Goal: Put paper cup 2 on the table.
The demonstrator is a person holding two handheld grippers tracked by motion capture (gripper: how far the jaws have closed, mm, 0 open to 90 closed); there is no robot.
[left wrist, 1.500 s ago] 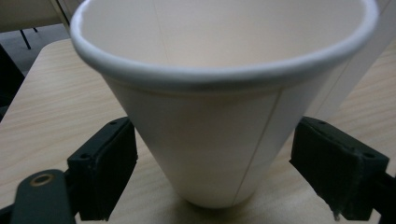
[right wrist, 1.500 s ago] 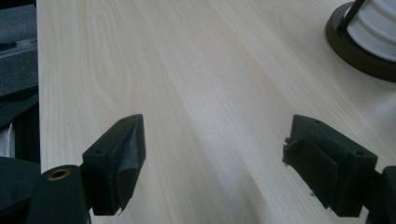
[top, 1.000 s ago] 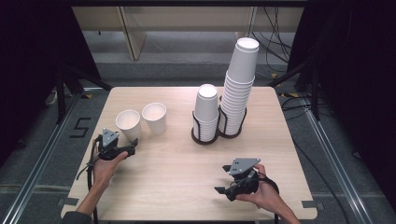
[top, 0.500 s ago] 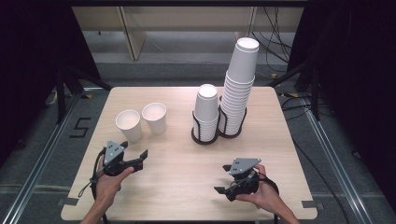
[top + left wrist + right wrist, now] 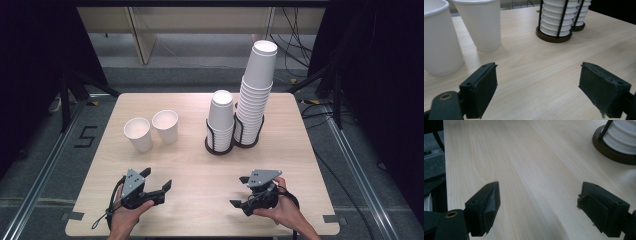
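Two loose white paper cups (image 5: 138, 134) (image 5: 165, 126) stand upright side by side at the table's left; in the left gripper view they are the near cup (image 5: 439, 37) and the farther cup (image 5: 481, 22). My left gripper (image 5: 156, 179) (image 5: 539, 87) lies low near the front edge, well short of the cups, open with nothing between its jaws. My right gripper (image 5: 240, 192) (image 5: 539, 207) rests at the front right, open over bare wood. A short cup stack (image 5: 220, 120) and a tall cup stack (image 5: 257, 90) stand in black wire holders.
The wooden table (image 5: 200, 165) has bare wood between the two hands and in front of the holders. The short stack's dark round holder base (image 5: 611, 147) lies ahead and right of my right gripper. Dark floor and cables surround the table.
My left hand has drawn back from the two loose cups toward the near edge and slightly right, jaws still apart. The right hand has not moved.
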